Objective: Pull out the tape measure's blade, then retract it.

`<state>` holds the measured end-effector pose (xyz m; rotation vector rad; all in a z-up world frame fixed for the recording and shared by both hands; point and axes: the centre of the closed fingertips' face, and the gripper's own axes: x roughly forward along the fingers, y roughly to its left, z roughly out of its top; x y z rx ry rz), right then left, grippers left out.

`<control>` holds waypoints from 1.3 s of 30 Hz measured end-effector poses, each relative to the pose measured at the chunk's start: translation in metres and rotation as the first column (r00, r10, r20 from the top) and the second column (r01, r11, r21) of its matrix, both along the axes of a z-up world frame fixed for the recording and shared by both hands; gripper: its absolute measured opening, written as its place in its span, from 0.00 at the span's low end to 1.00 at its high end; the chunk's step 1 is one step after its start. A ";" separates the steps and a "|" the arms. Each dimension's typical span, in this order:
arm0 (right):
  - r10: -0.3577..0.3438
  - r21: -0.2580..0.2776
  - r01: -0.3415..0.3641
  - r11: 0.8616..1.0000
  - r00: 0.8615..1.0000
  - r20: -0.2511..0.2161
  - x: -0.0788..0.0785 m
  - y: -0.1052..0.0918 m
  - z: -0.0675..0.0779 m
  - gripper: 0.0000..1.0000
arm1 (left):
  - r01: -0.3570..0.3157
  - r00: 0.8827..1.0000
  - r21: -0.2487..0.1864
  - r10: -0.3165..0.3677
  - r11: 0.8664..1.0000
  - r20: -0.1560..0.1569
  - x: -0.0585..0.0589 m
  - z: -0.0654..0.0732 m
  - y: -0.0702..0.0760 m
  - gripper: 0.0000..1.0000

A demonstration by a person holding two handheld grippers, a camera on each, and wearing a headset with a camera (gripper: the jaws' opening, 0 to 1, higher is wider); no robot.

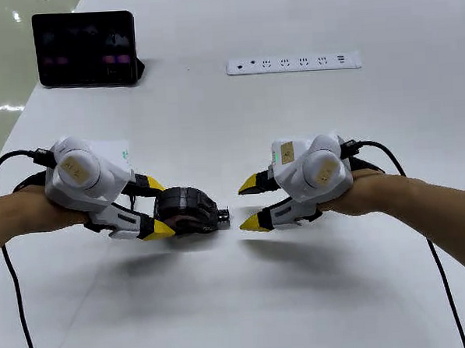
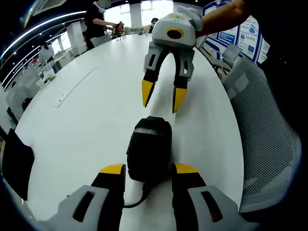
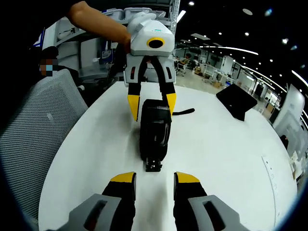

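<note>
- L gripper (image 1: 158, 207): jaws clamped on tape (image 1: 186, 210), one yellow tip on each side of its rear half. Rest of the black tape sticks out fwd past the tips.
- Tape sits low over the worktop (image 1: 214, 120), betw the two grippers. Can't tell if it touches the surface or is held just above.
- Blade tab (image 3: 153, 166) is at the tape's front end, facing R gripper (image 1: 248, 206).
- R gripper: jaws apart, tips just short of the tab, not touching it. Roughly in line w/ the tape's long axis, head-on to L gripper.
- Far side of worktop: dark tablet (image 1: 85, 47) at left, white power strip (image 1: 294, 62) at right, both well apart from the grippers.
</note>
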<state>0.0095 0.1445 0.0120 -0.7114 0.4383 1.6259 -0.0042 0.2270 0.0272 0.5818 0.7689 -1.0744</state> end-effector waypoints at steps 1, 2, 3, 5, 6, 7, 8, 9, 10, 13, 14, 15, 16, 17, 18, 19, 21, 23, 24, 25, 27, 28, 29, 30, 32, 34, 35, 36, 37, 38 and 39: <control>0.002 -0.001 -0.002 1.000 1.000 -0.001 0.000 0.001 -0.001 0.27 | 0.004 1.000 0.002 -0.004 1.000 -0.001 0.000 0.000 0.000 0.32; 0.006 -0.005 -0.006 1.000 1.000 0.001 0.000 0.003 -0.002 0.26 | 0.006 1.000 0.003 -0.006 1.000 -0.002 -0.001 -0.001 0.000 0.31; 0.008 -0.007 -0.008 1.000 1.000 0.000 0.000 0.004 -0.003 0.25 | 0.008 1.000 0.003 -0.008 1.000 -0.003 -0.001 -0.001 -0.001 0.31; 0.008 -0.019 -0.008 1.000 1.000 -0.007 0.000 0.005 -0.005 0.21 | 0.014 1.000 0.003 -0.014 1.000 -0.004 0.000 -0.001 -0.002 0.29; 0.008 -0.022 -0.009 1.000 1.000 -0.007 0.001 0.006 -0.006 0.19 | 0.016 1.000 0.006 -0.016 1.000 -0.001 0.000 -0.001 -0.002 0.29; 0.009 -0.026 -0.009 1.000 1.000 -0.005 0.001 0.006 -0.007 0.18 | 0.017 1.000 0.005 -0.017 1.000 -0.002 0.001 -0.001 -0.002 0.29; 0.011 -0.031 -0.011 0.999 1.000 -0.004 0.001 0.007 -0.009 0.16 | 0.018 1.000 0.006 -0.018 1.000 -0.002 0.001 -0.001 -0.002 0.28; 0.011 -0.034 -0.011 0.999 1.000 -0.008 0.001 0.007 -0.009 0.16 | 0.019 1.000 0.006 -0.019 1.000 -0.001 0.002 -0.001 -0.002 0.28; 0.011 -0.038 -0.012 0.999 1.000 -0.010 0.001 0.008 -0.011 0.15 | 0.020 1.000 0.007 -0.020 1.000 -0.002 0.003 -0.001 -0.002 0.27; 0.016 -0.044 -0.017 0.999 1.000 -0.019 0.000 0.009 -0.012 0.14 | 0.025 1.000 0.009 -0.025 1.000 -0.004 0.003 -0.002 -0.003 0.26; 0.018 -0.045 -0.019 0.999 1.000 -0.021 -0.001 0.009 -0.013 0.14 | 0.028 1.000 0.010 -0.028 1.000 -0.004 0.003 -0.002 -0.003 0.26; 0.019 -0.046 -0.020 0.999 1.000 -0.022 -0.001 0.010 -0.013 0.14 | 0.030 1.000 0.010 -0.030 0.999 -0.005 0.003 -0.003 -0.003 0.26; 0.018 -0.046 -0.019 0.999 0.999 -0.026 -0.001 0.010 -0.014 0.15 | 0.032 0.999 0.011 -0.032 0.999 -0.006 0.004 -0.003 -0.003 0.26; 0.018 -0.045 -0.019 0.999 0.999 -0.027 -0.001 0.011 -0.014 0.16 | 0.035 0.999 0.011 -0.034 0.999 -0.007 0.004 -0.003 -0.003 0.26; 0.019 -0.046 -0.020 0.999 0.999 -0.028 -0.001 0.011 -0.015 0.16 | 0.037 0.999 0.012 -0.036 0.999 -0.008 0.003 -0.003 -0.004 0.26; 0.020 -0.048 -0.022 0.999 0.999 -0.029 -0.001 0.012 -0.015 0.16 | 0.039 0.999 0.012 -0.038 0.999 -0.009 0.003 -0.003 -0.004 0.26; 0.024 -0.050 -0.025 0.998 0.999 -0.030 -0.002 0.013 -0.017 0.16 | 0.044 0.999 0.014 -0.044 0.999 -0.009 0.003 -0.003 -0.004 0.26; 0.027 -0.052 -0.029 0.998 0.999 -0.031 -0.002 0.015 -0.018 0.16 | 0.048 0.999 0.015 -0.048 0.999 -0.010 0.003 -0.003 -0.004 0.26; 0.028 -0.053 -0.030 0.998 0.999 -0.033 -0.002 0.016 -0.018 0.16 | 0.049 0.999 0.015 -0.049 0.999 -0.010 0.003 -0.003 -0.004 0.26; 0.033 -0.054 -0.034 0.998 0.999 -0.033 -0.003 0.016 -0.019 0.16 | 0.052 0.999 0.016 -0.052 0.999 -0.009 0.003 -0.003 -0.004 0.26; 0.034 -0.056 -0.036 0.998 0.999 -0.035 -0.003 0.017 -0.020 0.15 | 0.052 0.999 0.016 -0.052 0.999 -0.009 0.003 -0.004 -0.004 0.26; 0.036 -0.056 -0.038 0.998 0.999 -0.035 -0.003 0.018 -0.020 0.15 | 0.056 0.998 0.018 -0.056 0.998 -0.007 0.002 -0.004 -0.004 0.26; 0.036 -0.057 -0.038 0.998 0.999 -0.036 -0.003 0.018 -0.021 0.15 | 0.058 0.998 0.019 -0.058 0.998 -0.006 0.002 -0.004 -0.004 0.26; 0.036 -0.058 -0.038 0.998 0.999 -0.039 -0.004 0.019 -0.022 0.15 | 0.060 0.998 0.020 -0.060 0.998 -0.005 0.003 -0.004 -0.004 0.26; 0.038 -0.060 -0.040 0.997 0.999 -0.038 -0.004 0.020 -0.023 0.14 | 0.065 0.998 0.023 -0.065 0.998 -0.005 0.003 -0.004 -0.004 0.25; 0.036 -0.060 -0.038 0.997 0.998 -0.042 -0.004 0.021 -0.024 0.13 | 0.071 0.997 0.024 -0.071 0.997 -0.006 0.002 -0.004 -0.004 0.25; 0.036 -0.059 -0.039 0.998 0.998 -0.045 -0.004 0.021 -0.024 0.13 | 0.075 0.997 0.024 -0.075 0.997 -0.007 0.002 -0.005 -0.004 0.25; 0.035 -0.059 -0.038 0.998 0.998 -0.046 -0.004 0.021 -0.024 0.13 | 0.078 0.997 0.025 -0.078 0.997 -0.005 0.002 -0.005 -0.004 0.25; 0.037 -0.061 -0.039 0.997 0.998 -0.048 -0.005 0.022 -0.025 0.13 | 0.082 0.997 0.025 -0.082 0.996 -0.006 0.002 -0.005 -0.004 0.25; 0.038 -0.062 -0.041 0.997 0.998 -0.048 -0.006 0.022 -0.025 0.13 | 0.083 0.997 0.025 -0.083 0.996 -0.007 0.002 -0.005 -0.004 0.25; 0.038 -0.062 -0.041 0.997 0.998 -0.050 -0.006 0.022 -0.026 0.13 | 0.086 0.996 0.025 -0.085 0.996 -0.007 0.002 -0.005 -0.004 0.25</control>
